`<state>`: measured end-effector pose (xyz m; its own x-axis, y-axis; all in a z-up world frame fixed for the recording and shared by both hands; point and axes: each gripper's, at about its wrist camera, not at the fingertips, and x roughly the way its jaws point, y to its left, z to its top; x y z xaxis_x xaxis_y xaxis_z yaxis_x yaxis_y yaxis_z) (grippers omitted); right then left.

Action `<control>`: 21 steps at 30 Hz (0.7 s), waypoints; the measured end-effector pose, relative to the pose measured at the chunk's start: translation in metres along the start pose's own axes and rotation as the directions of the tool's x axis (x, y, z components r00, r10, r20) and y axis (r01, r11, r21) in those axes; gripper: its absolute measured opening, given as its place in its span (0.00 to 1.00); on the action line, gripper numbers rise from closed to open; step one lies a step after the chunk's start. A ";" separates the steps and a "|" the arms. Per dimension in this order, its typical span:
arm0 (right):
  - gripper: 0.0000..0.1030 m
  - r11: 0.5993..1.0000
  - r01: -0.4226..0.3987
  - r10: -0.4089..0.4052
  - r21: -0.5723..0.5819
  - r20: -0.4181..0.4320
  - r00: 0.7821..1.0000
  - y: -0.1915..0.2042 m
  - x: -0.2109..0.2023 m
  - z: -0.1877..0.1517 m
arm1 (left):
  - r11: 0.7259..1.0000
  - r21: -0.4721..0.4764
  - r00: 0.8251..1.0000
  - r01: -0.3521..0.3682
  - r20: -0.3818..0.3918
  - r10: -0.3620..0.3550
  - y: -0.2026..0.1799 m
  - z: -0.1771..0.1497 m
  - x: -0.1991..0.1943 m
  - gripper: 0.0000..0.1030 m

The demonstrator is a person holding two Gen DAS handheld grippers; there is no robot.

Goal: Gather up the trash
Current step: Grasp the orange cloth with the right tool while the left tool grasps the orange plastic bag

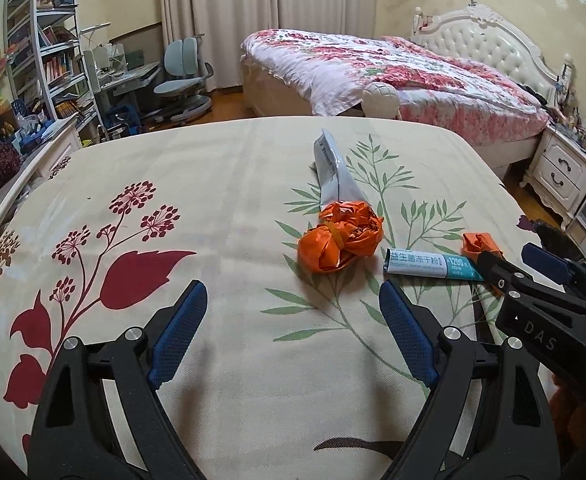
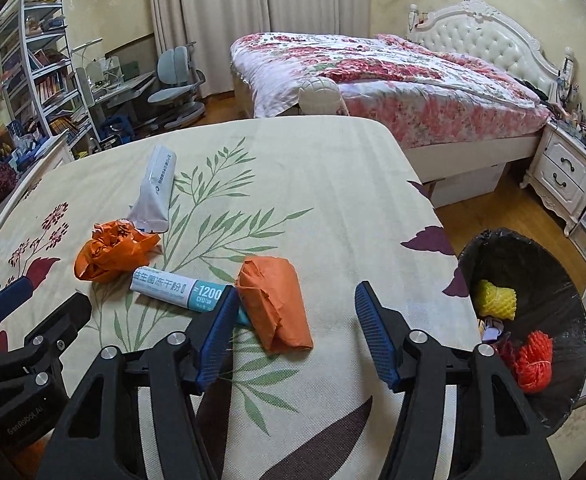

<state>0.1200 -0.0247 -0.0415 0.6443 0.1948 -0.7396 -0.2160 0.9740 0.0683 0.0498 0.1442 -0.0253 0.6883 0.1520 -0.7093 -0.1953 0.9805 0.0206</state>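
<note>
Trash lies on a table with a floral cloth (image 1: 221, 184) (image 2: 313, 168). A crumpled orange bag (image 1: 339, 238) (image 2: 113, 250), a white and teal sachet (image 1: 433, 266) (image 2: 177, 288), a folded orange paper (image 1: 479, 242) (image 2: 275, 306) and a grey-white pouch (image 1: 335, 170) (image 2: 153, 192) lie there. My left gripper (image 1: 293, 308) is open and empty, short of the orange bag. My right gripper (image 2: 297, 308) is open, its jaws on either side of the folded orange paper's near end. It also shows in the left wrist view (image 1: 533, 264).
A black-lined trash bin (image 2: 561, 280) stands past the table's right edge, holding a yellow foam net (image 2: 495, 298) and a red net (image 2: 535, 360). A bed (image 1: 393, 76), a nightstand (image 2: 565, 172), a desk chair (image 1: 181, 76) and shelves (image 1: 49, 40) stand beyond.
</note>
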 end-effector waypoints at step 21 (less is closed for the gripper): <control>0.33 0.999 0.049 -0.048 0.019 -0.033 0.998 -0.022 0.010 0.006 | 0.998 0.049 0.999 0.044 -0.016 -0.043 -0.012 0.027 0.033 0.77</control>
<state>0.1359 -0.0438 -0.0467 0.6294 0.1439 -0.7636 -0.1706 0.9843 0.0449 0.0941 0.1404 -0.0300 0.6846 0.1073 -0.7210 -0.1303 0.9912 0.0237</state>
